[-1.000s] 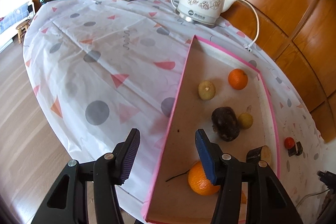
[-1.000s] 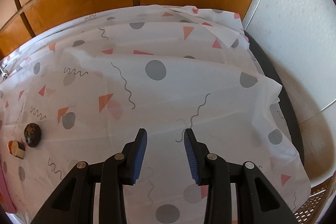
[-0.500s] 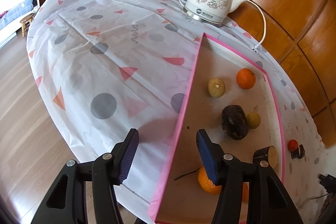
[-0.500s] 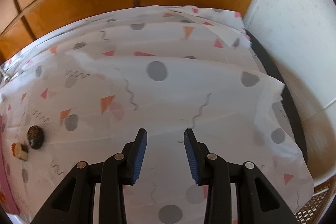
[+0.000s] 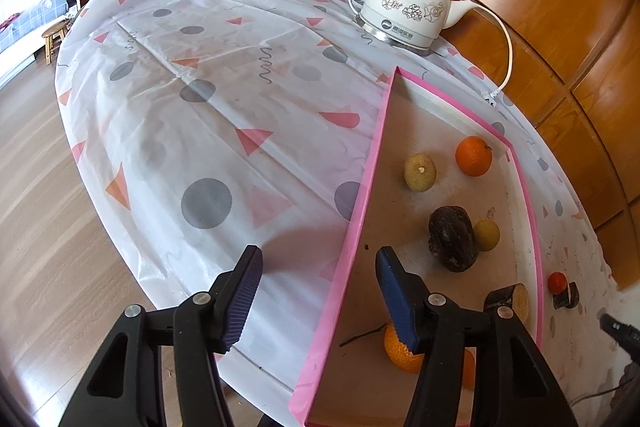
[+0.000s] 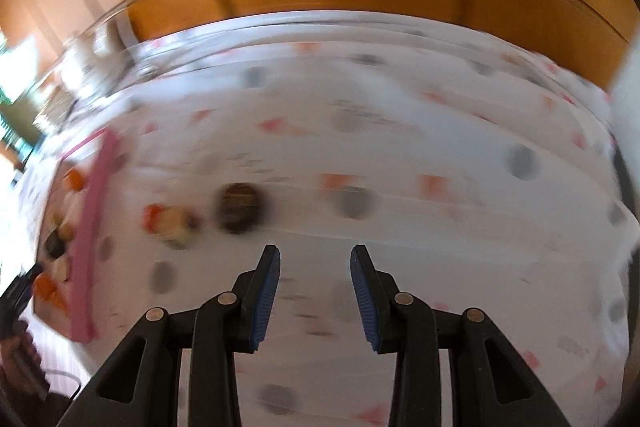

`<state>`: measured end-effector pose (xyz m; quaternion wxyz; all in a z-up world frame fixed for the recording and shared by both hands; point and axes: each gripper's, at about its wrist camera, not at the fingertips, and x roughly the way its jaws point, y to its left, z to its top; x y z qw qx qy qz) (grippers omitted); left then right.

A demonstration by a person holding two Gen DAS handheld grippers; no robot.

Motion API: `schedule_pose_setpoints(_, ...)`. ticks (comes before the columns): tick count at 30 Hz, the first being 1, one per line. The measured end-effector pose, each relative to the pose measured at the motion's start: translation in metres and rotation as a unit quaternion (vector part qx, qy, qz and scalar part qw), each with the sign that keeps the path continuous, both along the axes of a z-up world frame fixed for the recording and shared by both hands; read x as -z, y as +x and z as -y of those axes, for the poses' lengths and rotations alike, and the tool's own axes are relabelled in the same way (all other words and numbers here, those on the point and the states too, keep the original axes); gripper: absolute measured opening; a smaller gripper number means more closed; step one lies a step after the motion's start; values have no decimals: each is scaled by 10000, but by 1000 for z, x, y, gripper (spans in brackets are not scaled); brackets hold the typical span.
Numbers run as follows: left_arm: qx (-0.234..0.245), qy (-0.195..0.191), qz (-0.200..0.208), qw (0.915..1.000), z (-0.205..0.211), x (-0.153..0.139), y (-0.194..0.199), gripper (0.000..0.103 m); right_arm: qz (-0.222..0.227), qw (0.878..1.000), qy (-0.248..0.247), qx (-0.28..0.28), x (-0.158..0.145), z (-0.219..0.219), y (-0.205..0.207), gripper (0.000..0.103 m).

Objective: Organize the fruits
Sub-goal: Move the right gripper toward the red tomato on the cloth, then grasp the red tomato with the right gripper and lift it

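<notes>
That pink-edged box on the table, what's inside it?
The pink-edged box holds an orange, two small yellowish fruits, a dark wrinkled fruit and a cut brown piece. Another orange is partly covered by the left gripper.

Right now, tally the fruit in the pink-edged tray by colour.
Orange fruits: 2
Yellow-green fruits: 2
Dark brown fruits: 2, one a cut piece
Total: 6; an orange sliver behind the left hand-held gripper may be another.
</notes>
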<state>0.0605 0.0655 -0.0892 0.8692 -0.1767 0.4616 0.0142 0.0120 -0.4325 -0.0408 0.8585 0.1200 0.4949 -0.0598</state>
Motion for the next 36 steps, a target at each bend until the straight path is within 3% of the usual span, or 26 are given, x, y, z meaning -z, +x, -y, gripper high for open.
schedule_pose_setpoints(8, -42, 1, -3, 10000, -2, -1, -1, 60, 155, 9895, -239, -1415, -4, -96, 48, 37)
schedule_pose_setpoints(13, -108, -3, -16, 9999, -6, -1, -2, 60, 139, 9703, -728, -2301, -1, -145, 72, 37)
schedule_pose_setpoints(18, -152, -16, -34, 9999, -10, -1, -3, 60, -345, 9494, -1301, -2839, 26, -171, 97, 37)
schedule_pose_setpoints(22, -154, -55, -44, 9999, -12, -1, -3, 60, -766, 9359, -1810, -2922, 53, -171, 106, 37)
schedule_pose_setpoints(25, -157, -41, -39, 9999, -12, -1, -2, 61, -673, 9387, -1717, -2913, 52, -165, 103, 29)
schedule_pose_setpoints(36, -241, -114, 287, 9992, -15, -22, -12, 61, -496, 9499, -1750, -2543, 54, -162, 103, 30)
